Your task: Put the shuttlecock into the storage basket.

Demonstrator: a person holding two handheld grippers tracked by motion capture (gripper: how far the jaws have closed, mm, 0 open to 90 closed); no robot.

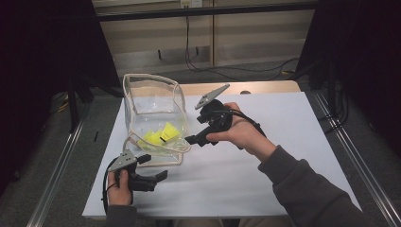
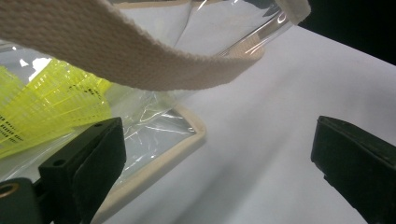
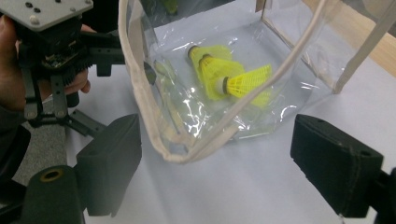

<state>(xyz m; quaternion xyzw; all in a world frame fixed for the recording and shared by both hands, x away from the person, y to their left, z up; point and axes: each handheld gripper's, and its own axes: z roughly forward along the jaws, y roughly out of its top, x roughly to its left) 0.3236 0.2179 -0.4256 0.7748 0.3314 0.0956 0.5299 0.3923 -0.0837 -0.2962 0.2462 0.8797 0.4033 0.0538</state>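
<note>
Right gripper (image 1: pixel 189 140): jaws stand apart with nothing between them, just beside the bag's near rim.
Left gripper (image 1: pixel 163 175): jaws apart, nothing clamped, close below the bag's front corner.
Clear plastic bag with cream fabric trim (image 1: pixel 152 101): ahead of both grippers on the white table (image 1: pixel 283 142), mouth open.
Yellow plastic shuttlecocks (image 3: pixel 226 77): lying inside the bag, just beyond the right gripper's jaws.

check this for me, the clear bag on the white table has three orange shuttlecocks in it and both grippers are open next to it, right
Not quite: the shuttlecocks are yellow, not orange, as the right gripper view shows through the clear bag. The rest holds: there are three of them in the bag on the white table, and the left gripper and right gripper are both open beside it.
</note>
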